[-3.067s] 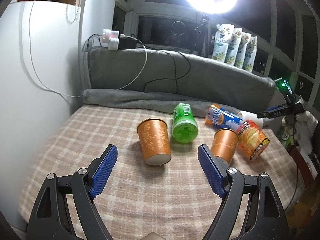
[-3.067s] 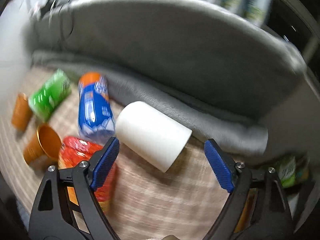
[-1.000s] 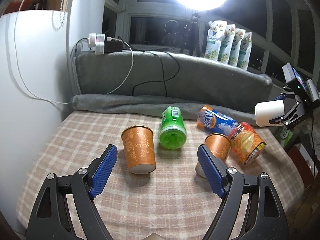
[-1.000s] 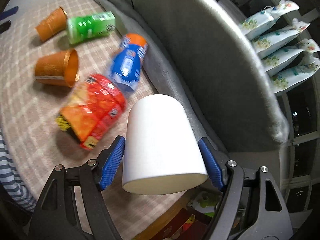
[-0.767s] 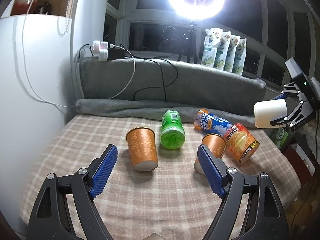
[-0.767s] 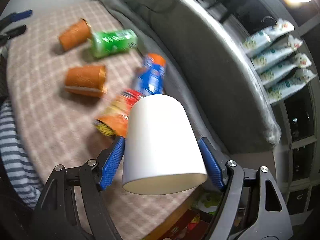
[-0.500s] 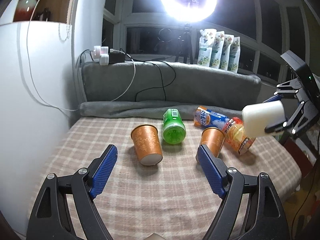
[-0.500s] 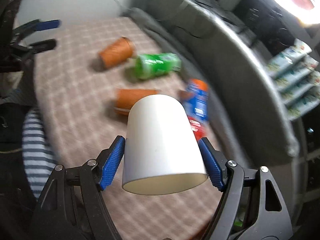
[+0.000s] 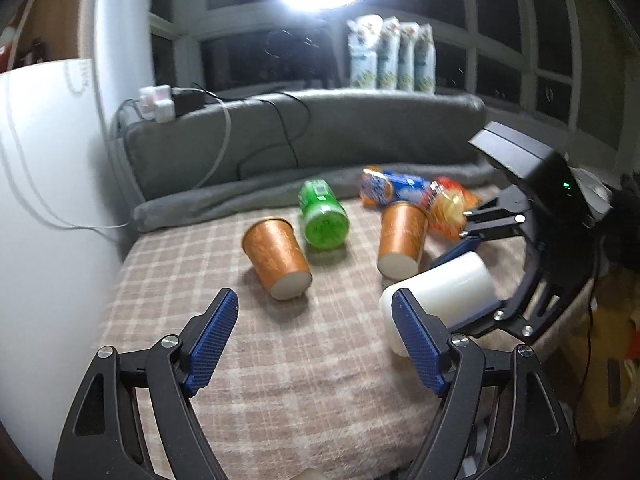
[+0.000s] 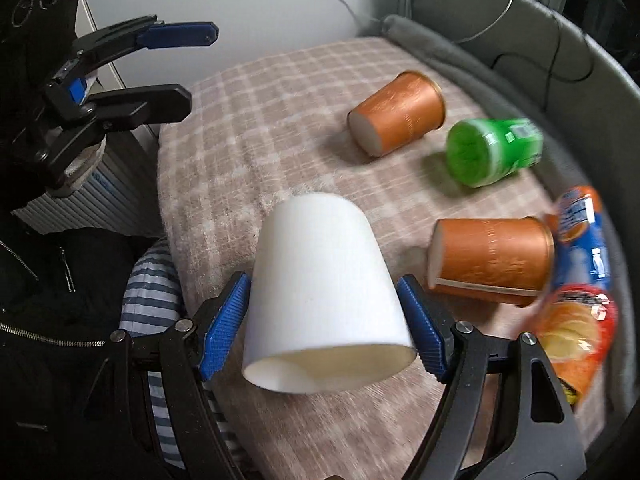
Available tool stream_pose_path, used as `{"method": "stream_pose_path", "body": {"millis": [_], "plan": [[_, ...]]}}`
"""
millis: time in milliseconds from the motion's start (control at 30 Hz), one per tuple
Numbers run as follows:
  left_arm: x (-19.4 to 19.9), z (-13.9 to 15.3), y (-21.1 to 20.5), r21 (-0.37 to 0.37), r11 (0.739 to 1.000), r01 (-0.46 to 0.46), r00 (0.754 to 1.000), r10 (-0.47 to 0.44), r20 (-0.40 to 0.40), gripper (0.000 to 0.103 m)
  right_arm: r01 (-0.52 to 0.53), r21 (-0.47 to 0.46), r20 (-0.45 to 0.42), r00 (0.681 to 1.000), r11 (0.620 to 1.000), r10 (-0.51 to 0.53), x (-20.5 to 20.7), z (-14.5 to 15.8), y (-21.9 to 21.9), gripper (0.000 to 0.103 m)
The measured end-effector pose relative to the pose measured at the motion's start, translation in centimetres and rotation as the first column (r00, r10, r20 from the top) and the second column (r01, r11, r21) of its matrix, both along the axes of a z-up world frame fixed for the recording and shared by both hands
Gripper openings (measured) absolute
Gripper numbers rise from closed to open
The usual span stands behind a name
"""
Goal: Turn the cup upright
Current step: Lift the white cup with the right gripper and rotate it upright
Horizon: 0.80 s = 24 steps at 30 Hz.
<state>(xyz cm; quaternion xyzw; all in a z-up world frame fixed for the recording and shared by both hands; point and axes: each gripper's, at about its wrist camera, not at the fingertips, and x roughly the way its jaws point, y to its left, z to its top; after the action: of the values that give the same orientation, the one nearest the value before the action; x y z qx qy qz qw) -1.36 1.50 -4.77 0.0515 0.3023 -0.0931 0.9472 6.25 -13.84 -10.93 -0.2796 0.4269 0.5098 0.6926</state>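
My right gripper (image 10: 326,320) is shut on a white paper cup (image 10: 320,280), held above the checked blanket with its closed base pointing away from the camera and down toward the bed. In the left wrist view the white cup (image 9: 444,292) and the right gripper (image 9: 472,280) sit just past my right fingertip. My left gripper (image 9: 314,340) is open and empty over the blanket's near part; it also shows in the right wrist view (image 10: 172,68). Two orange cups (image 9: 278,258) (image 9: 400,238) lie on their sides.
A green bottle (image 9: 322,212), a blue-orange bottle (image 9: 384,188) and a red-orange snack bag (image 9: 448,204) lie at the back of the checked blanket (image 9: 280,380). A grey cushion (image 9: 320,132) with cables runs behind. A white wall (image 9: 44,200) is on the left.
The right gripper has carried the white cup from the far right edge toward the middle front of the blanket and lowered it. The left gripper stayed open, shifting slightly.
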Motion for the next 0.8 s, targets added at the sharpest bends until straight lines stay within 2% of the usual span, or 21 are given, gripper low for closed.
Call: {"method": "stream_pose_path", "body": {"millis": [133,333,433,533,633,733,800], "plan": [[0.9,-0.5,-0.7,0.007,0.998,0.061,0.997,-0.06,-0.053,0.079,0.001,0.017,-0.032,0.999,1.0,-0.001,0.6,-0.2,-0.6,0.077],[1.7,-1.0,-2.7,0.039,0.986,0.165,0.982,-0.16,-0.097,0.079,0.013,-0.011,-0.018,1.0,1.0,-0.013,0.9,-0.7,-1.7,0.077],[1.9,-0.8,-4.0,0.075,0.97,0.231,0.969,-0.222,-0.106,0.079,0.025,0.009,-0.027,0.999,1.0,-0.025,0.8,-0.4,-2.1,0.08],[2.3,-0.4,-5.2,0.124,0.944,0.307,0.949,-0.293,-0.12,0.079,0.059,0.042,-0.009,0.998,0.997,-0.058,0.4,0.7,-3.2,0.081],[2.7,-0.2,-6.9,0.188,0.896,0.403,0.914,-0.38,-0.145,0.079,0.118,0.106,0.007,0.993,0.987,-0.119,-0.2,2.1,-5.4,0.081],[2.9,-0.4,-8.8,0.264,0.816,0.515,0.857,-0.477,-0.197,0.079,0.217,0.178,0.007,0.975,0.96,-0.221,-0.9,3.2,-8.8,0.081],[2.9,-0.6,-10.4,0.319,0.754,0.574,0.819,-0.525,-0.232,0.079,0.301,0.223,-0.008,0.952,0.927,-0.307,-1.5,3.5,-11.5,0.081]]}}
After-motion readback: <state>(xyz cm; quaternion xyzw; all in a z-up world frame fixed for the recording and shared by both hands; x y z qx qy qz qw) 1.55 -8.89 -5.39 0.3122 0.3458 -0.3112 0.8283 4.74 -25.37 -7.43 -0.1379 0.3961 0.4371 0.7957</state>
